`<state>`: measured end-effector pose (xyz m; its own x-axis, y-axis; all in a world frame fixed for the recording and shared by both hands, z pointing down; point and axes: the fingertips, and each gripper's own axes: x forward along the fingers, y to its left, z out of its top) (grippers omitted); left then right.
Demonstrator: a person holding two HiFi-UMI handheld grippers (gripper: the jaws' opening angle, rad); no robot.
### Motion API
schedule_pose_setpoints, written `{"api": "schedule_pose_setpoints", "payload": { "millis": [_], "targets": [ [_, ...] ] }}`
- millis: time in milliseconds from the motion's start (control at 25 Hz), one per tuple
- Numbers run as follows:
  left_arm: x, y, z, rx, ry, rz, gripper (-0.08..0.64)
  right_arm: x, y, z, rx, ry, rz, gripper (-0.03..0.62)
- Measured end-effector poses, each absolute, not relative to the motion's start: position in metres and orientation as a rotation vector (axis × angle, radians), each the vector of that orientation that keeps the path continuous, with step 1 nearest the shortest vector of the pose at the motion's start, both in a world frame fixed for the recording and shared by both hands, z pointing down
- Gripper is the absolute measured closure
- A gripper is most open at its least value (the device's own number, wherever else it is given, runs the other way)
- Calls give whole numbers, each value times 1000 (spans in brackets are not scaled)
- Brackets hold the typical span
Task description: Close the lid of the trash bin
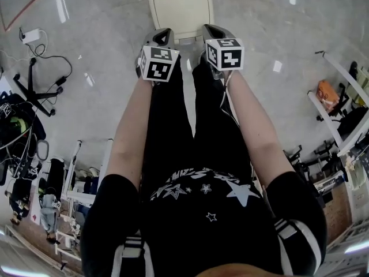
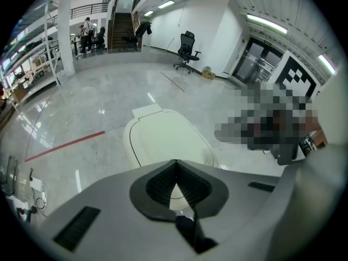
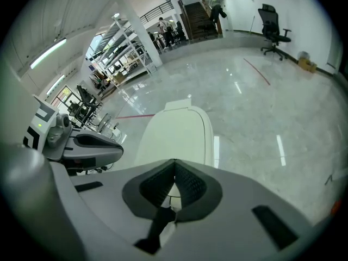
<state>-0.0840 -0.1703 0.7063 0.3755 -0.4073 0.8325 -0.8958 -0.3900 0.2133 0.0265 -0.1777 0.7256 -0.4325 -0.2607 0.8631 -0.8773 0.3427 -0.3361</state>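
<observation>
The left gripper (image 2: 175, 162) has its jaws shut tight on nothing. The right gripper (image 3: 174, 162) does too. Both hang over the cream trash bin (image 1: 180, 7) on the floor (image 1: 86, 51). Its lid (image 2: 166, 140) looks flat down already. It seems light, hard, slippery plastic, best pushed at the front edge.

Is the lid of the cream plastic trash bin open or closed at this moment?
Closed. The cream plastic lid lies flat on top in all three views; no gap or dark opening shows around its edge.
</observation>
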Motion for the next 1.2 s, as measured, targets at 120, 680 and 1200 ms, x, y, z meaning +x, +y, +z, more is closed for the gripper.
{"api": "schedule_pose_setpoints", "payload": {
  "millis": [120, 680, 1200],
  "targets": [
    [-76, -177, 678, 1998, -1151, 885, 549, 30, -190, 691, 1023, -1933, 1066, 586],
    [-36, -197, 545, 2159, -1294, 749, 549, 47, -218, 560, 1121, -2210, 1035, 586],
    [-6, -196, 417, 2271, -1557, 575, 549, 72, -221, 429, 1116, -2488, 865, 586]
  ]
}}
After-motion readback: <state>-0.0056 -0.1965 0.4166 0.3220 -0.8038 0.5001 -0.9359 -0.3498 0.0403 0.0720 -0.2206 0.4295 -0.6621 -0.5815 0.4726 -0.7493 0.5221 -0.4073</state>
